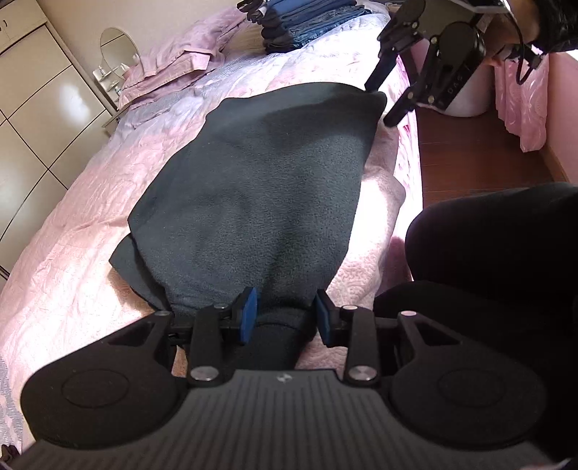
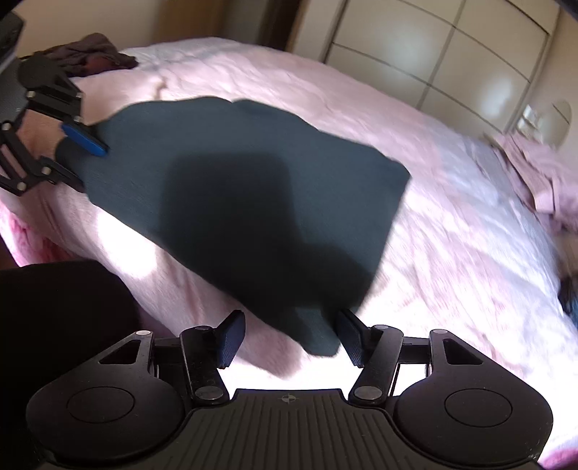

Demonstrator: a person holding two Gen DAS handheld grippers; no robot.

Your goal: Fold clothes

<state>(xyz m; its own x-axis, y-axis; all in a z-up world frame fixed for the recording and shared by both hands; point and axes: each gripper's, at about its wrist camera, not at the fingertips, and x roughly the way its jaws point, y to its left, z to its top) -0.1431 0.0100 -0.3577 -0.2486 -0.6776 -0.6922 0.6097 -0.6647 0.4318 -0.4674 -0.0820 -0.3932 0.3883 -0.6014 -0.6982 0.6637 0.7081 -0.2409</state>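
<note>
A dark teal fleece garment [image 1: 260, 180] lies flat along the pink bedspread [image 1: 72, 224], folded lengthwise. My left gripper [image 1: 285, 294] is at its near, narrow end, and the cloth bunches between the blue pads [image 1: 249, 314], which are shut on it. In the right wrist view this gripper [image 2: 92, 169] holds the garment's [image 2: 253, 188] far left end. My right gripper [image 2: 289, 314] is open at the opposite end, and a corner of the cloth lies between its fingers, near the right one. In the left wrist view the right gripper [image 1: 382, 104] hovers at that far corner.
A stack of folded blue clothes [image 1: 307, 25] sits at the head of the bed beside pink pillows [image 1: 173, 61]. A brown garment [image 2: 90, 54] lies at the bed's other end. Cream wardrobes [image 1: 29, 108] line one side, wooden floor [image 1: 469, 155] the other. A person's dark-clad leg [image 1: 498, 235] stands close.
</note>
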